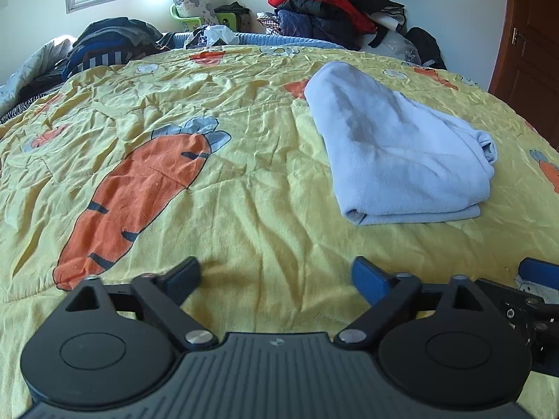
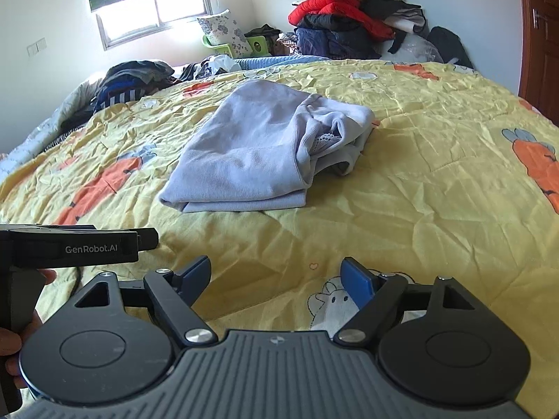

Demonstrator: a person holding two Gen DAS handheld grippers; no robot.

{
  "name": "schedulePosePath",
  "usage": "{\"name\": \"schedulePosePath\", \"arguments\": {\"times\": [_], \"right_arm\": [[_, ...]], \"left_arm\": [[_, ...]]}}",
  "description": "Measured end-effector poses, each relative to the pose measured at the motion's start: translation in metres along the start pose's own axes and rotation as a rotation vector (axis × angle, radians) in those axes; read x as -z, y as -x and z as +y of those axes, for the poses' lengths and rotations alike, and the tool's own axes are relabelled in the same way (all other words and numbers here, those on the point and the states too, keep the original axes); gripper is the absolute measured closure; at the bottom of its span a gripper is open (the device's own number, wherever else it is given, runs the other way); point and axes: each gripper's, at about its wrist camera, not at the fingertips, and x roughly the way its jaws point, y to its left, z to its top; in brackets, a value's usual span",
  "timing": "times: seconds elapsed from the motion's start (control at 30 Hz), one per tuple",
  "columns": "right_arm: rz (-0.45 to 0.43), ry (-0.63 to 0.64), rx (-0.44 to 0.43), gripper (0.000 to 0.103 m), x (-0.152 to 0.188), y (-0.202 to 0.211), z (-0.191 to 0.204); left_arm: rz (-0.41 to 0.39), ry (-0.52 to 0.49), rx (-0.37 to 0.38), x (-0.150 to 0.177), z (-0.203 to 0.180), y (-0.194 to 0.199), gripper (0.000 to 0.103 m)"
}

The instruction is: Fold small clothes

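1. Left claw (image 1: pixel 276 279) hangs with its jaws spread wide and nothing between them, low over the near part of the bedspread (image 1: pixel 244 181). I read that as released on purpose, since the garment lies beyond it and clear of the pads.
2. Left of centre on the bedspread is a big printed carrot (image 1: pixel 139 192), only a pattern, so nothing there needs handling.
3. My task's thing, the pale blue garment (image 1: pixel 394 153), lies in the middle of the bed, to the right of the carrot and apart from both claws. It is already doubled over, with stacked edges showing along its near side, so I judge this fold mostly done.
4. In the right wrist view its right end (image 2: pixel 332 132) is bunched and loose, with a bit of lace showing; that part may still want tidying.
5. Right claw (image 2: pixel 276 279) is also parted and empty, near the edge of the bed, just beside the left tool.
6. Far right by the wall sits a pile of clothes (image 1: pixel 332 7), probably kept aside from the folding area.
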Motion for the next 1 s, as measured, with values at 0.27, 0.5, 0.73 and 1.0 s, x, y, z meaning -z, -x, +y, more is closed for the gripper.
{"name": "schedulePosePath", "arguments": {"times": [0.27,0.5,0.73,1.0], "right_arm": [[-0.013,0.107,0.109,0.005,0.007,-0.015,0.005],[-0.002,0.101,0.116,0.0,0.007,-0.018,0.004],[-0.002,0.1,0.115,0.0,0.007,-0.018,0.004],[-0.001,0.098,0.114,0.0,0.007,-0.019,0.005]], "left_arm": [[-0.072,-0.021,-0.023,0.012,-0.003,-0.001,0.0],[-0.086,-0.018,-0.026,0.015,-0.003,0.0,0.0],[-0.088,-0.016,-0.028,0.016,-0.004,0.001,0.0],[-0.088,-0.013,-0.024,0.016,-0.001,0.0,0.0]]}}
